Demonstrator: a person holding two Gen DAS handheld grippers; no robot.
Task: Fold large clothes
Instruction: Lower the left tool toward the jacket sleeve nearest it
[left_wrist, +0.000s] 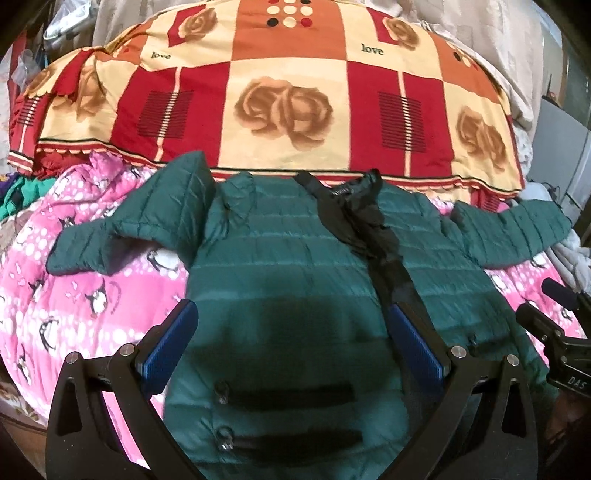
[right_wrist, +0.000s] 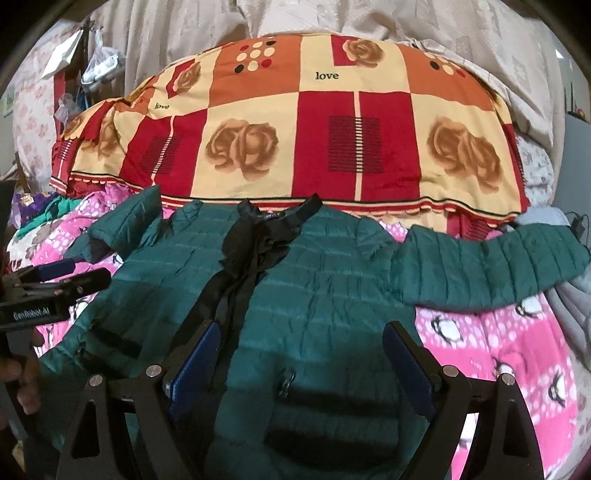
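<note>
1. Both of your grippers hang with jaws spread wide and nothing between the blue pads: the left gripper (left_wrist: 291, 332) over the jacket's left front panel, the right gripper (right_wrist: 299, 350) over the right panel.
2. Your green quilted jacket (left_wrist: 295, 258) lies front-up and spread flat on the pink penguin blanket (left_wrist: 74, 295), collar toward the far side, black zipper strip (right_wrist: 236, 273) down the middle.
3. One sleeve (right_wrist: 491, 266) stretches straight out to the right; the other sleeve (left_wrist: 122, 229) is bent and bunched, its cuff hard to make out.
4. The jacket's hem is cut off behind your gripper frames, and shadow darkens the pocket zippers (left_wrist: 288, 397).
5. Beyond the collar rises a red-and-cream rose-print quilt (left_wrist: 288, 103).
</note>
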